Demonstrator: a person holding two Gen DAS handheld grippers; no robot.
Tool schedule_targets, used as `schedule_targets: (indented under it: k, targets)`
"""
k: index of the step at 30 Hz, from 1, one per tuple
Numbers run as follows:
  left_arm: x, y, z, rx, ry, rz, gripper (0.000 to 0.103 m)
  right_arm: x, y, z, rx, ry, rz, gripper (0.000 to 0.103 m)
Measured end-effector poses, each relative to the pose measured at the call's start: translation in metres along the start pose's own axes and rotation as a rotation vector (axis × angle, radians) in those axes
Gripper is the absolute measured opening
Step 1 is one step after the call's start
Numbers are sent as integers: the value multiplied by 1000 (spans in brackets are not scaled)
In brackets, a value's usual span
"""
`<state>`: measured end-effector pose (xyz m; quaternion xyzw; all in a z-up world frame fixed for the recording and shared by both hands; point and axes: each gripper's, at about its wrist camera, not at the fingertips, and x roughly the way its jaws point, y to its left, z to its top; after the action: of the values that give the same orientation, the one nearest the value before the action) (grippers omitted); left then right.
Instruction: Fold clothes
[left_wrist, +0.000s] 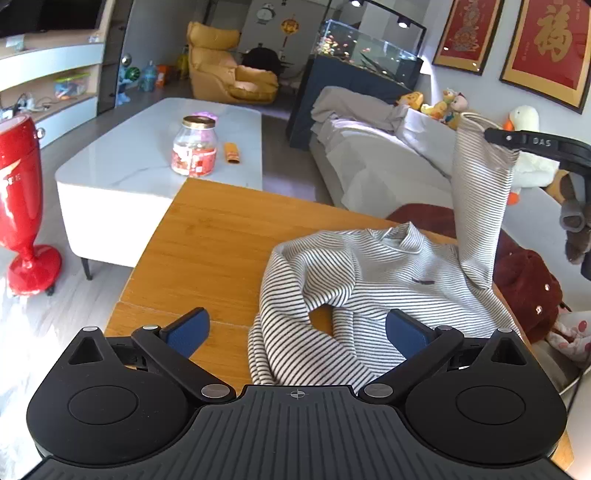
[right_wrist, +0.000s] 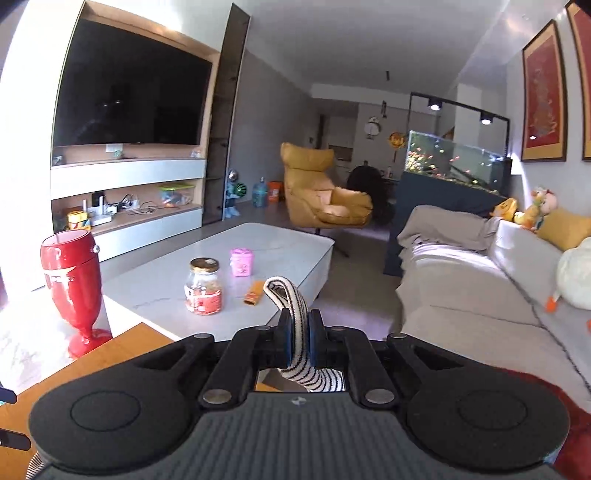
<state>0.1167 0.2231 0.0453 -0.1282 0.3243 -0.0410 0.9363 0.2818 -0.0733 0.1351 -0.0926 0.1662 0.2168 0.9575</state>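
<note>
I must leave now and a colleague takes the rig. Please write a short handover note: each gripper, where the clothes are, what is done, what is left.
Right gripper: shut on the sleeve cuff of the striped shirt, holding it up above the wooden table.
Left gripper: open, empty, over the shirt's near edge.
Shirt: lies crumpled on the table, collar away from the left gripper.
Done: one sleeve picked up.
Left: probably lay the sleeve across the body, then fold the rest; no fold is finished yet.

One striped shirt (left_wrist: 373, 280), one glass jar (left_wrist: 194, 146), one red vase (left_wrist: 18, 192), two hand-held grippers.
</note>
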Motion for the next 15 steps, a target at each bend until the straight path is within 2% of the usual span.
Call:
schedule_targets:
  k: [5,9,13,15]
  targets:
    - [-7,6,0,-2,-7,12,103,17,30,-5,28,27,78,13]
    - [-4,11,0,-20,-5,16,103,2,39,-9,72,42,119,26]
    - [2,17,0,-43,0,15,103,-18,38,-29,182,113,202,31]
    - [3,19,1,-52,0,18,103,-28,40,-48,286,196,288,48]
